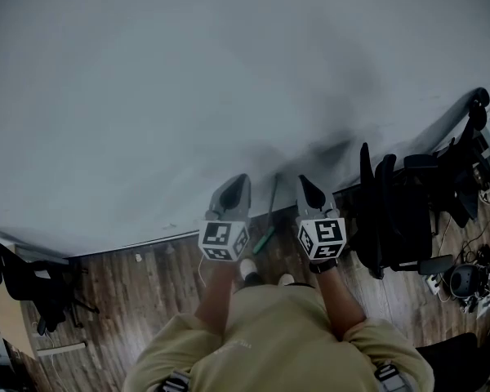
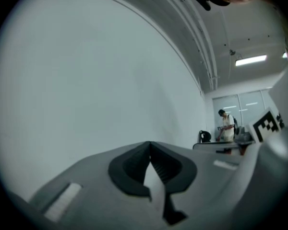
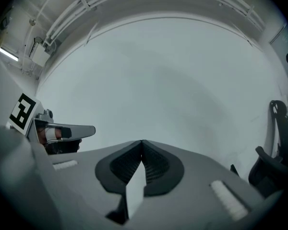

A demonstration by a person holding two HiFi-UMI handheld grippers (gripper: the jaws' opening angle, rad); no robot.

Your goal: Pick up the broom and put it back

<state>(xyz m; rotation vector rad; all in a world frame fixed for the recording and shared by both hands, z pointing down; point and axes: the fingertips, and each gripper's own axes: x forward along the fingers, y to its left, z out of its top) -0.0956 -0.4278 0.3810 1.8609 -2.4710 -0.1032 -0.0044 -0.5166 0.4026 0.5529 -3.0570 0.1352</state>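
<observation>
Left gripper and right gripper both have their claws pressed together with nothing in them, and both face the white wall. The broom stands against the wall between them, at 6 o'clock from the head view's centre, green end low, touching neither gripper. Black chairs sit at 3 o'clock from the right gripper.

the left gripper and right gripper are grey, with black-and-white square-patterned cubes. the broom at centre frame shows green. the floor is dark brown wood-grain.
</observation>
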